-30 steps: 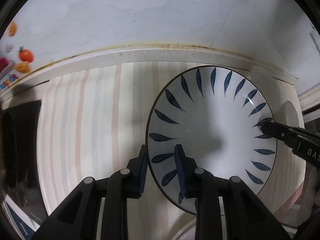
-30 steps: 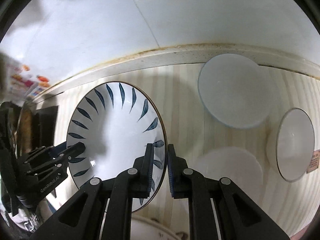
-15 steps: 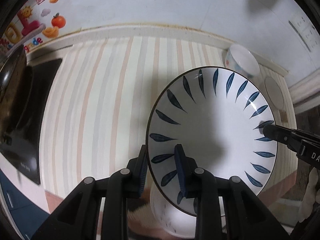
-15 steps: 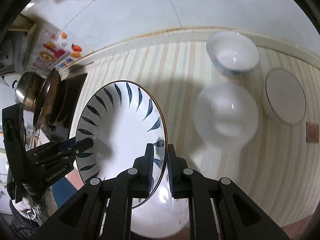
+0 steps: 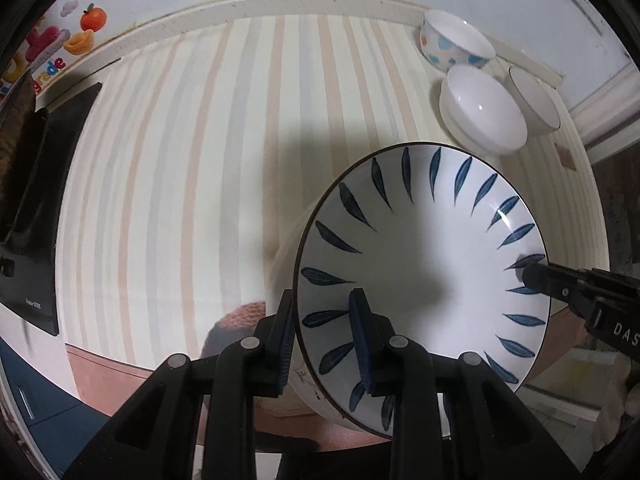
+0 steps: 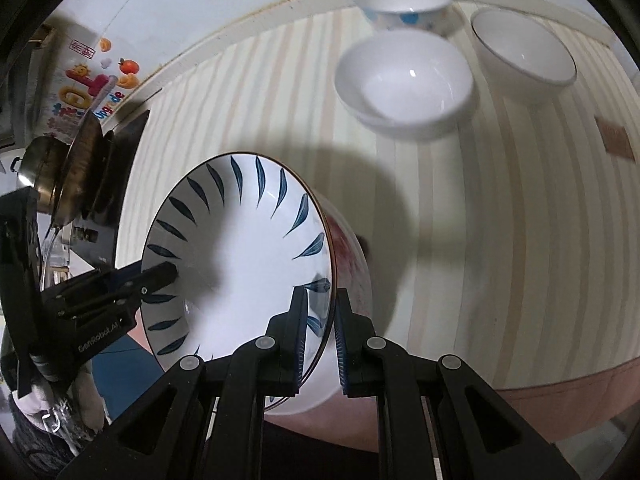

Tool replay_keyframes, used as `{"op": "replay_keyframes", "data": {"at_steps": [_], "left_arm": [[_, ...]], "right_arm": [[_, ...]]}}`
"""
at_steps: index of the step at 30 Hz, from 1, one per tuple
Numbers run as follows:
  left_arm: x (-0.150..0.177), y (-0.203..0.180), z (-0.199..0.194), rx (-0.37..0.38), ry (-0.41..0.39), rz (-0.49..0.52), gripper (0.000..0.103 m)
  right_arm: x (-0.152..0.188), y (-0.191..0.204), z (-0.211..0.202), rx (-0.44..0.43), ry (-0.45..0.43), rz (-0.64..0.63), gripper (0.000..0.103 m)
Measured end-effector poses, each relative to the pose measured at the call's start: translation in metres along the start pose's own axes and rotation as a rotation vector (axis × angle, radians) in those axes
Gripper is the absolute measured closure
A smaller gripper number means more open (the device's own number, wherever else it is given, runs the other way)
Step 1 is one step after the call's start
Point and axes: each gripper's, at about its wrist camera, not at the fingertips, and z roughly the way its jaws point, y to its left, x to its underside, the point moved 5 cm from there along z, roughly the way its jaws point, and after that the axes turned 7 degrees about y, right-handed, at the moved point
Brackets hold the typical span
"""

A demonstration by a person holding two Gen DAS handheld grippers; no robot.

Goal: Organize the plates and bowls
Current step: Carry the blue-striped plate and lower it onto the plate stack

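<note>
Your left gripper (image 5: 324,342) pinches the near rim of the blue-leaf bowl (image 5: 420,276) at lower right of the left wrist view, three small bowls (image 5: 482,120) at upper right. Your right gripper (image 6: 320,334) clamps the opposite rim low in the right wrist view, striped counter (image 6: 500,240) beneath.

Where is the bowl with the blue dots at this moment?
The blue-dotted bowl stands at the far right of the striped counter, against the wall, just behind the plain white bowl.
</note>
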Motion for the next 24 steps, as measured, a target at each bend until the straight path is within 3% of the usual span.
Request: {"op": "replay_keyframes", "data": {"at_steps": [7,24], "left_arm": [[0.004,-0.002,0.020,-0.028,0.023,0.014,0.079],[0.002,0.001,0.040,-0.060,0.044,0.002,0.079]], "right_arm": [[0.016,-0.013,0.015,-0.011,0.011,0.012,0.088],[0.009,-0.008,0.042,-0.020,0.055,0.006,0.088]]}}
